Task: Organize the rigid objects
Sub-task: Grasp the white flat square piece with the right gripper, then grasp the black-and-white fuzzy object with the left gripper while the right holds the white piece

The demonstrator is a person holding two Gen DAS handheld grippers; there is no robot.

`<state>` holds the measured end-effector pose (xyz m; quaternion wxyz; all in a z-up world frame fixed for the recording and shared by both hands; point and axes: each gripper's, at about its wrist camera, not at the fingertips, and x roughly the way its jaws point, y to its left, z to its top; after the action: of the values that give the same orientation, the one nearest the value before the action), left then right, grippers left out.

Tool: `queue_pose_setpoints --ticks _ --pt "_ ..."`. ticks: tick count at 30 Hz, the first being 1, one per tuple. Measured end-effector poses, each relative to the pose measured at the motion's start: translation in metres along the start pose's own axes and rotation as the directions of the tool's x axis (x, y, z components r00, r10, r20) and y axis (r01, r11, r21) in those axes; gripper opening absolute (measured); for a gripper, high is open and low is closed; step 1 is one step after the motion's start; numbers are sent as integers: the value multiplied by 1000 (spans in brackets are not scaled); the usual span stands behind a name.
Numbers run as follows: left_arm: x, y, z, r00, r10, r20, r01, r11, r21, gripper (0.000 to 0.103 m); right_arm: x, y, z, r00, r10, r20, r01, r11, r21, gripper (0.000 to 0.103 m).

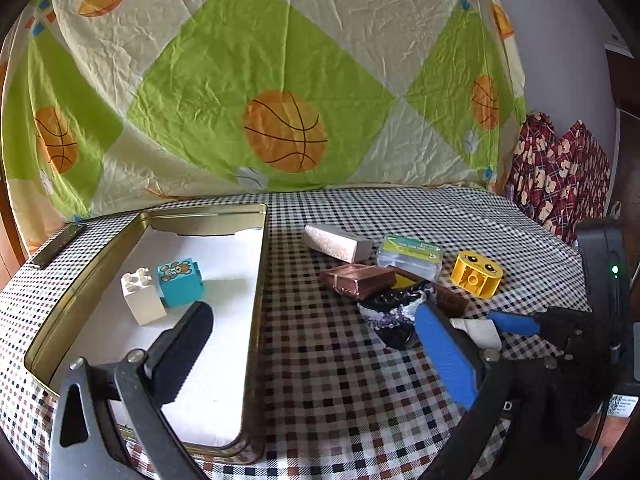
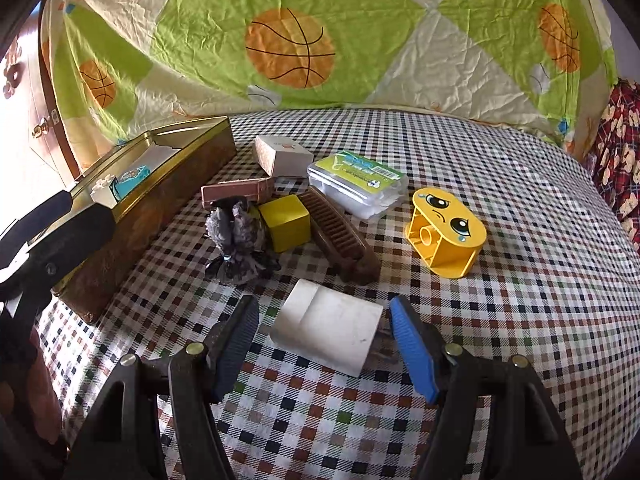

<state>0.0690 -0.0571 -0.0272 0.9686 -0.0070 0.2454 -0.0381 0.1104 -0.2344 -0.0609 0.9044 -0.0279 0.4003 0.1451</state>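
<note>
The white charger block (image 2: pixel 328 326), stiff, light and smooth, lies on the checked cloth (image 2: pixel 520 300) between the right gripper (image 2: pixel 324 334)'s half-open, untouching jaws, best pinched across its flat sides, the tin (image 2: pixel 160 200) at ten o'clock, while the left gripper (image 1: pixel 316 332) gapes empty.

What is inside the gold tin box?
The gold tin box holds a white building block and a teal bear block standing side by side on its white floor. The left claw's finger covers part of that floor.
</note>
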Motion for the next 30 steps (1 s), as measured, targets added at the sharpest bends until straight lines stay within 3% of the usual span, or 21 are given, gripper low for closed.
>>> queue_pose_setpoints --ticks 1,4,10,13,19,25,27,30 --pt "1 -1 0 1000 -1 -3 1 1000 3 102 1 -2 0 1000 14 -6 -14 1000 7 62" --pt "1 -5 0 1000 -15 -10 16 1000 9 102 0 3 -2 1000 11 -1 -11 1000 -15 62" --pt "6 -18 -1 998 -51 -32 52 998 34 102 -17 -6 -6 993 -36 111 31 998 51 62" --pt "13 -24 0 995 -72 -66 75 996 42 102 -20 -15 -4 992 -47 121 38 996 79 62" --pt "29 -40 6 991 -80 -105 87 995 55 102 -24 -32 -1 980 -144 137 135 988 73 62" --pt "55 -54 8 975 -104 -198 117 992 53 86 -23 -43 -1 986 -103 129 92 992 85 62" --pt "62 -57 9 972 -96 -215 110 993 52 76 -22 -46 -1 989 -84 122 72 993 95 62" --pt "73 -60 8 963 -91 -255 107 993 51 76 -21 -45 -1 991 -66 117 55 994 91 62"
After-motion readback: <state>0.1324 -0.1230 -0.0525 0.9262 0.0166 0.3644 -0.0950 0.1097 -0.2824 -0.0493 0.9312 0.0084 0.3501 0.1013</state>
